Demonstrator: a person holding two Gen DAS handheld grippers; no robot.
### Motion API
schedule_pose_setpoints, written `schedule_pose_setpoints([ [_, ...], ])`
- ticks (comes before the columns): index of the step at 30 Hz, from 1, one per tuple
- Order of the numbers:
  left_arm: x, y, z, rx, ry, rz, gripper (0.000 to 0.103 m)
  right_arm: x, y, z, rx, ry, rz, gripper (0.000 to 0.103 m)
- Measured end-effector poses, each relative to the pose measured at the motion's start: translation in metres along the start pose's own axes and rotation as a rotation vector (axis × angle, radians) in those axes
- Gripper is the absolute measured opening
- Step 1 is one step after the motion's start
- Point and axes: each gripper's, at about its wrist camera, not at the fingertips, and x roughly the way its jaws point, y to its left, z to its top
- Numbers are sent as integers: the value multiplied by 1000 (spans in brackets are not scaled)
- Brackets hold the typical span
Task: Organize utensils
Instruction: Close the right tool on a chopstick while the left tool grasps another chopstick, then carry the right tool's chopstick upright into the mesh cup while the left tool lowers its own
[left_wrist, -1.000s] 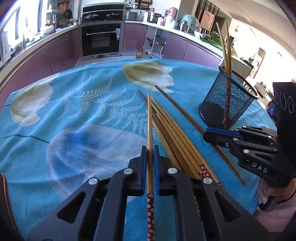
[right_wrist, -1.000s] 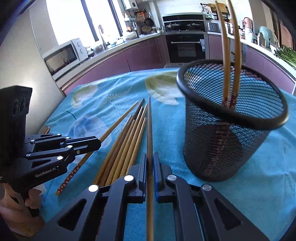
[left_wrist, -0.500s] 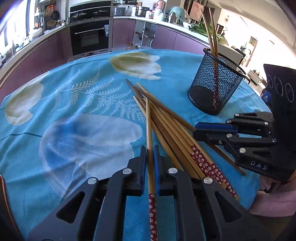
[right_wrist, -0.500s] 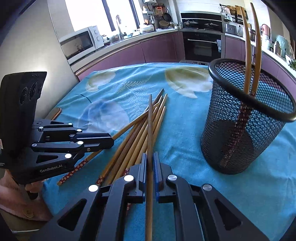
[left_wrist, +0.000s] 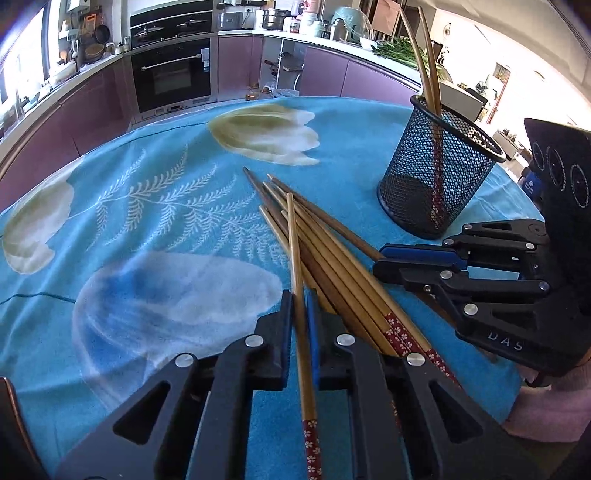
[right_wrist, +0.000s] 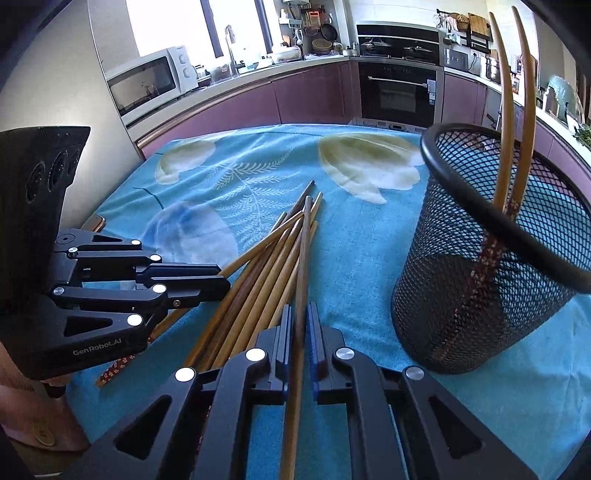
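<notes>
Several wooden chopsticks with red flowered ends lie in a loose pile (left_wrist: 332, 254) (right_wrist: 255, 280) on the blue tablecloth. My left gripper (left_wrist: 300, 299) is shut on one chopstick (left_wrist: 295, 251), which points away over the pile. My right gripper (right_wrist: 301, 314) is shut on another chopstick (right_wrist: 303, 258), lifted above the pile. Each gripper shows in the other's view: the right gripper (left_wrist: 384, 264) and the left gripper (right_wrist: 221, 282). A black mesh holder (left_wrist: 436, 177) (right_wrist: 491, 258) stands to the right with two chopsticks (right_wrist: 511, 110) upright in it.
The blue flowered tablecloth (left_wrist: 147, 192) covers a round table. A phone corner (right_wrist: 94, 223) lies at the table's left edge. A kitchen counter with an oven (left_wrist: 171, 74) and a microwave (right_wrist: 147, 83) runs behind. A person's hand (right_wrist: 33, 432) holds the left gripper.
Both grippers have pulled back and risen a little with their chopsticks, so the pile and the holder sit farther off in each view. Both grips stayed shut.
</notes>
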Motion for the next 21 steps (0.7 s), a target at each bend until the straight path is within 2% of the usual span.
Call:
schedule_pose_setpoints([
  [5,-19,1,4,-12,-39,-50,7,-25,-4,4,7,-67,28,6],
  [11,-61,-1,18,-5,-140,-93,7,-61,-15,10,32,-167,56,6],
  [21,-125,-7,36,-2,-300,-200,7,-110,-28,18,42,-311,47,6],
])
